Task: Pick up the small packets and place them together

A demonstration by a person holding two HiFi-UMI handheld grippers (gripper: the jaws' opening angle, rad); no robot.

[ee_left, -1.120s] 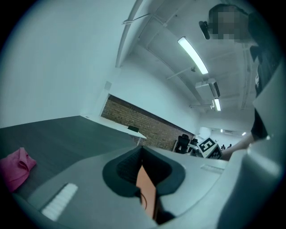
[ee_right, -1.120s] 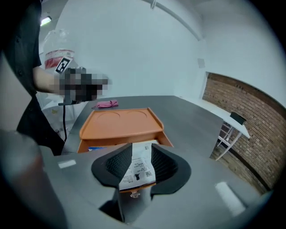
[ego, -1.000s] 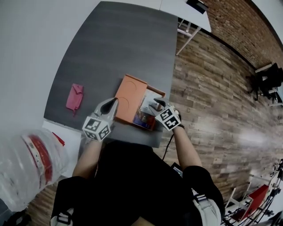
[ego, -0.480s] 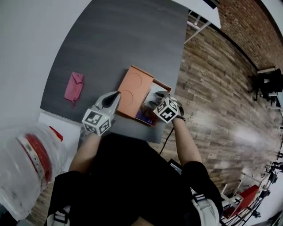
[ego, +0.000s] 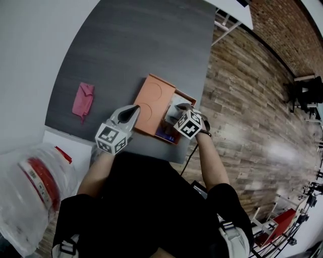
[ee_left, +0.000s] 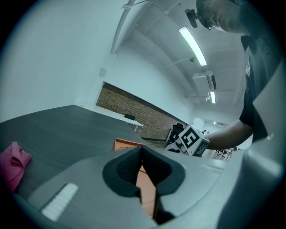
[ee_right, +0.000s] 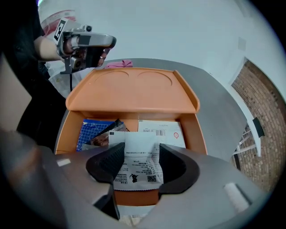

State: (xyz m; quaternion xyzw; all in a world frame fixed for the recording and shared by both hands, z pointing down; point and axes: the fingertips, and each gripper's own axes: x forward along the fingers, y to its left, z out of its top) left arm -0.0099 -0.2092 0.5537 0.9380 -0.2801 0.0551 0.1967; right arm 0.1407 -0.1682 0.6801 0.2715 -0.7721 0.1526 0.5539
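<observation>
An orange box (ee_right: 196, 134) stands with its lid (ee_right: 132, 89) folded back, near the table's front edge (ego: 174, 156). Inside lie a blue packet (ee_right: 94, 132), a dark packet (ee_right: 105, 138), a white barcoded packet (ee_right: 163, 129) and a white printed slip (ee_right: 136, 161). My right gripper (ee_right: 138, 163) points down into the box. Its jaws have just been opening and stand apart over the slip, not pressing it. My left gripper (ee_left: 142, 152) hovers level at the lid's left, fingertips together, with nothing in them. From the head, the right gripper (ego: 174, 115) and left gripper (ego: 132, 112) flank the box.
A pink cloth (ego: 83, 99) lies on the grey table to the left. A clear plastic bag with red print (ego: 30, 186) sits at the near left, off the table. Wooden floor (ego: 242, 101) runs along the right side, with a white table (ego: 232, 10) beyond.
My right gripper has tipped and sunk further into the open box. The left gripper has barely shifted beside the lid.
</observation>
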